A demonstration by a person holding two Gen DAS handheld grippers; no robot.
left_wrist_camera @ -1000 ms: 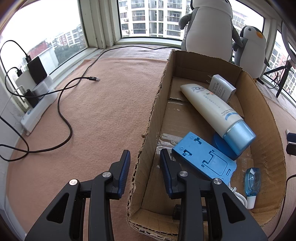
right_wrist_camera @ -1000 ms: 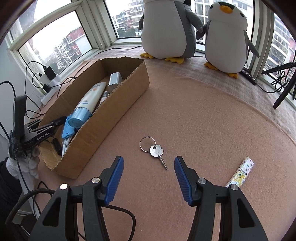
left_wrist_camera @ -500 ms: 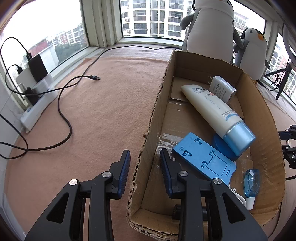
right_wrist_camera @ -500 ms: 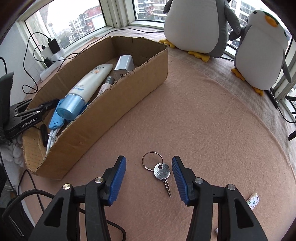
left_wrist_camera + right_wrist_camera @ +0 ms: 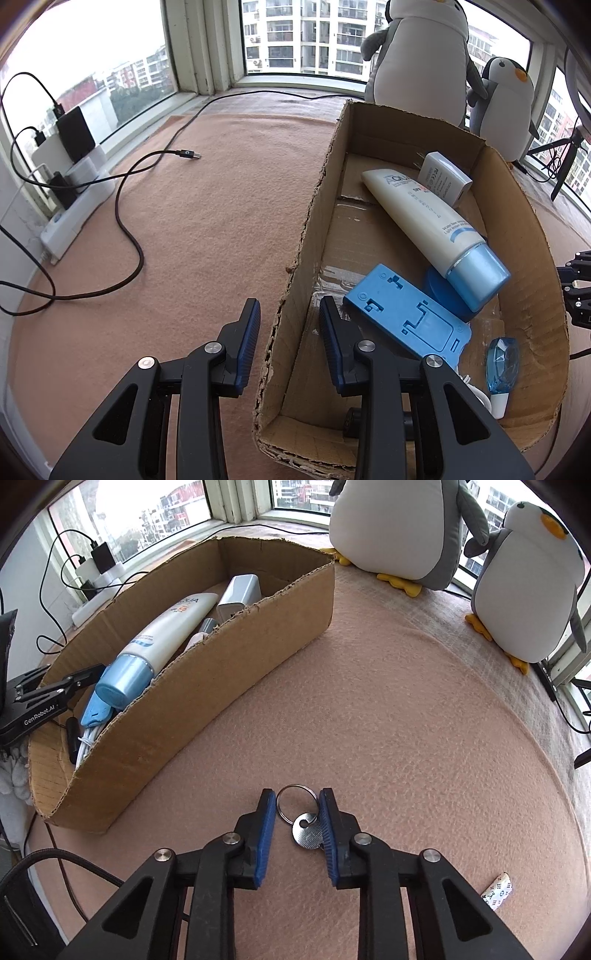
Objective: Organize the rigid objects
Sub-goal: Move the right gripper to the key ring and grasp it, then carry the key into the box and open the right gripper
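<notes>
A silver key (image 5: 306, 830) on a ring (image 5: 279, 808) lies on the pink felt mat. My right gripper (image 5: 297, 795) points down over it and its jaws are closing, with the ring between them and the pads against its two sides. The cardboard box (image 5: 221, 664) stands to the left and holds a white tube (image 5: 424, 221), a blue plastic stand (image 5: 402, 321), a white charger (image 5: 443, 177) and a small blue bottle (image 5: 502, 365). My left gripper (image 5: 289, 306) is shut astride the box's (image 5: 517, 221) left wall near its near end.
Two plush penguins (image 5: 395, 528) (image 5: 524, 579) stand by the window behind the mat. A patterned wrapper (image 5: 496, 890) lies at the right. A loose black cable (image 5: 188, 154) and a power strip (image 5: 74, 206) lie left of the box. A tripod leg (image 5: 565, 155) is at the far right.
My right gripper has come down and forward over the key, and its jaws have narrowed from wide apart to the ring's sides. The left gripper and the box have stayed still.
</notes>
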